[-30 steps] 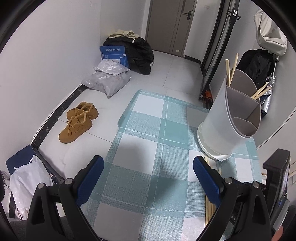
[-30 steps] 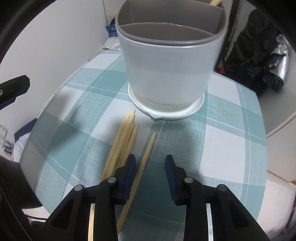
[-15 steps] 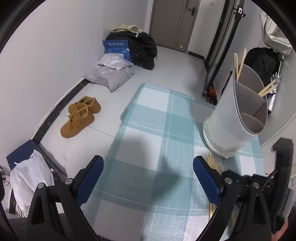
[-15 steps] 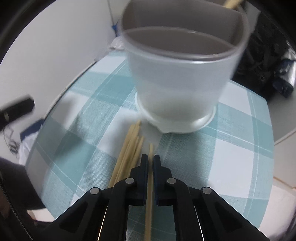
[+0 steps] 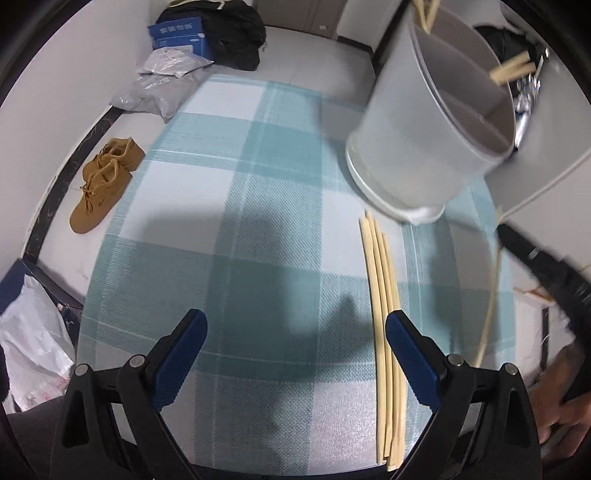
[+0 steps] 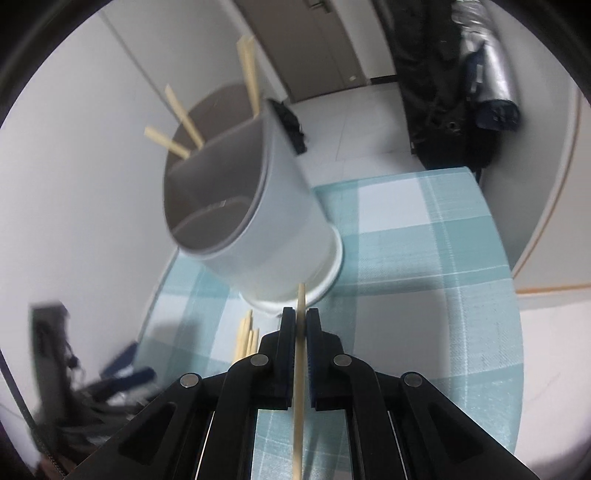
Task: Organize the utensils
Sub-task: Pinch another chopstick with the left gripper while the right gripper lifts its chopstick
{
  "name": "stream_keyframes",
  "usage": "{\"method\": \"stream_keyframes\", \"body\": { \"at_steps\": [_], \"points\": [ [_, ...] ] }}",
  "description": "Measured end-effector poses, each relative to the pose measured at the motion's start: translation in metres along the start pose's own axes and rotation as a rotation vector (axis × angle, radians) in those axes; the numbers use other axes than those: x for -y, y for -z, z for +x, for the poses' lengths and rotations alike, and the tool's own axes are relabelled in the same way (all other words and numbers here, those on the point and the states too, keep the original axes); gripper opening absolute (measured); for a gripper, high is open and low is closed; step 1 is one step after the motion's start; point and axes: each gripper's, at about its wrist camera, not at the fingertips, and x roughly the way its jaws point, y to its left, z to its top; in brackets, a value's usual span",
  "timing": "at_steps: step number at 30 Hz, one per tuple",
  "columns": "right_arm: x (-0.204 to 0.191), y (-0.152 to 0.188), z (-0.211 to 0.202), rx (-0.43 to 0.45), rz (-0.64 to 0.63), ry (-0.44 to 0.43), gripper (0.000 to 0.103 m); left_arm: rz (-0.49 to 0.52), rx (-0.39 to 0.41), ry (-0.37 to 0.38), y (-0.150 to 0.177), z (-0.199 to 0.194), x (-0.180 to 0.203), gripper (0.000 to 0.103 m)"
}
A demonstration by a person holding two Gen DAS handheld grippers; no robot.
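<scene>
A white divided utensil holder stands on the teal checked tablecloth, with several wooden chopsticks sticking out of its far compartments. My right gripper is shut on one chopstick, lifted off the cloth and pointing toward the holder's base. That held chopstick shows blurred at the right of the left wrist view. A bundle of chopsticks lies on the cloth in front of the holder. My left gripper hangs open above the cloth, its right finger beside the bundle.
The table edge falls away on the left to a white floor with brown shoes, grey bags and a blue box. A white plastic bag sits at lower left. A hand shows at lower right.
My right gripper closed on a single chopstick, then lifted it and rolled. The left gripper sank and tilted down toward the cloth, bringing the bundle of chopsticks fully into view.
</scene>
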Motion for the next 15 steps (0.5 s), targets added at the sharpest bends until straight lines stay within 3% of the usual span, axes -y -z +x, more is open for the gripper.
{"method": "stream_keyframes", "body": {
  "at_steps": [10, 15],
  "points": [
    [0.038, -0.006, -0.031, 0.075, 0.165, -0.081, 0.005, 0.091, -0.024, -0.110, 0.010, 0.010, 0.020, 0.095],
    [0.044, -0.005, -0.051, 0.114, 0.163, -0.076, 0.005, 0.094, -0.018, -0.122, 0.011, 0.008, 0.022, 0.095]
  ]
}}
